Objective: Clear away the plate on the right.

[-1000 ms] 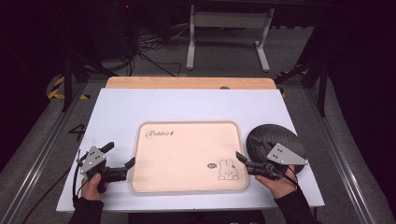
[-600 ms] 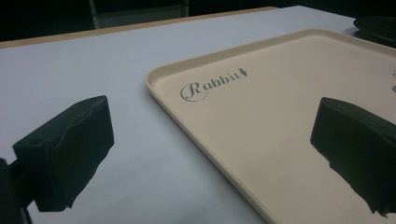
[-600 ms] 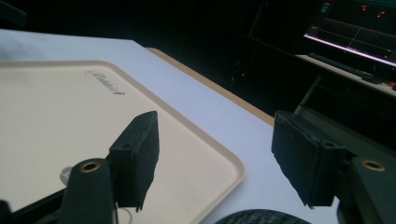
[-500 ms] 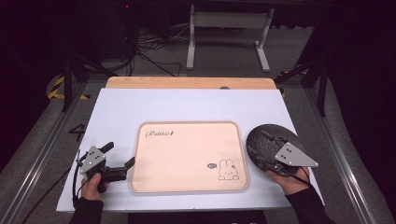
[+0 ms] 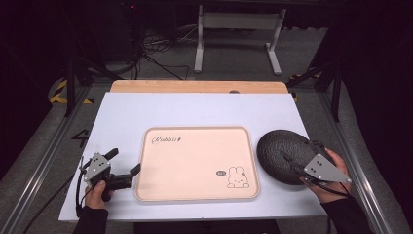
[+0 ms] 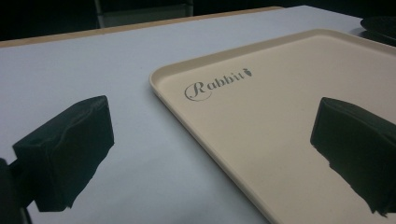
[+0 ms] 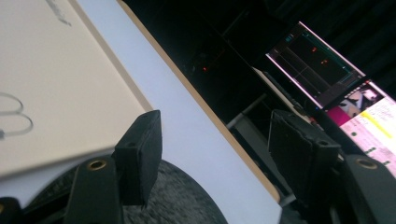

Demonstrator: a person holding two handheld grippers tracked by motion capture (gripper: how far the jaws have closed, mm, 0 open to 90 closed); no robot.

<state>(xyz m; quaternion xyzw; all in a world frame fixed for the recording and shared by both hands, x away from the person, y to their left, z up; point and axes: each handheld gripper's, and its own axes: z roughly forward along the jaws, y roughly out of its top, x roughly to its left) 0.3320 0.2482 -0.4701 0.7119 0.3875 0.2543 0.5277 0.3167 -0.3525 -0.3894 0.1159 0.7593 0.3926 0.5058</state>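
Right claw, unclenched with nothing between its jaws, which have just been closing, I bring low over the dark plate lying beside the tray, so one pad slips under the rim before I clench.

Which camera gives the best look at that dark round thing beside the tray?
The high view: it shows the dark round plate nearly whole, lying on the table right of the tray, its near edge under the right gripper. The right gripper view catches just a speckled arc below the jaws; the left gripper view, a sliver at top right.
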